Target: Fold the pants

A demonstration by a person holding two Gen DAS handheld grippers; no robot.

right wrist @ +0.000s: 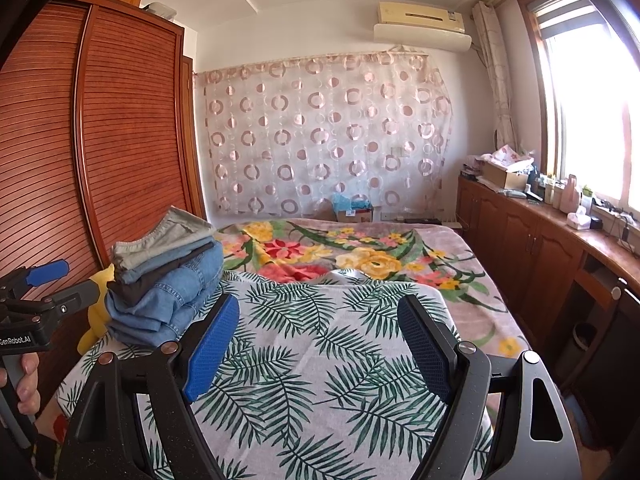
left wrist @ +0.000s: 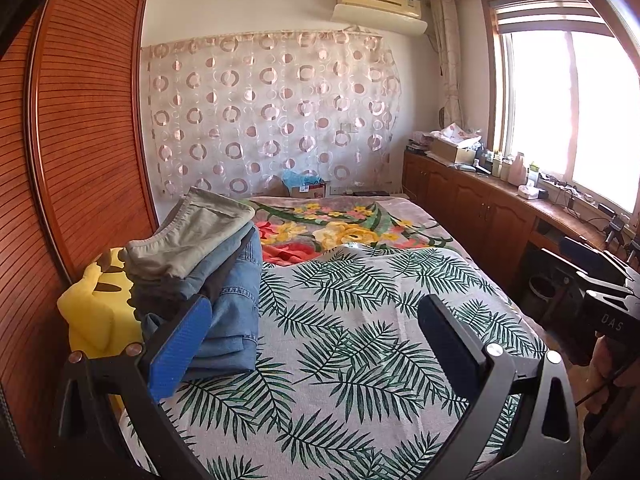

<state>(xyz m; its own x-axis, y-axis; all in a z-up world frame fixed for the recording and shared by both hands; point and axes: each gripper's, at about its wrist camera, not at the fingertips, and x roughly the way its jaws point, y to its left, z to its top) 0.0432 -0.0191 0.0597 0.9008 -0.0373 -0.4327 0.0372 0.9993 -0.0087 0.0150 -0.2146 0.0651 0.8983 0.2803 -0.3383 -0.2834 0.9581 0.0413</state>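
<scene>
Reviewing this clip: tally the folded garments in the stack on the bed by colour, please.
Stack, as far as the layers can be told apart:
Khaki/grey-green: 1
Dark brown/black: 1
Blue denim: about 3
Total: about 5

the yellow plush toy point(left wrist: 96, 304) was largely hidden behind the stack of folded denim and khaki pants point(left wrist: 208, 264). the lower layers of that stack could not be counted. small bottles on the wooden window counter point(right wrist: 568, 196) were too small to identify. window glare obscured the outside.
</scene>
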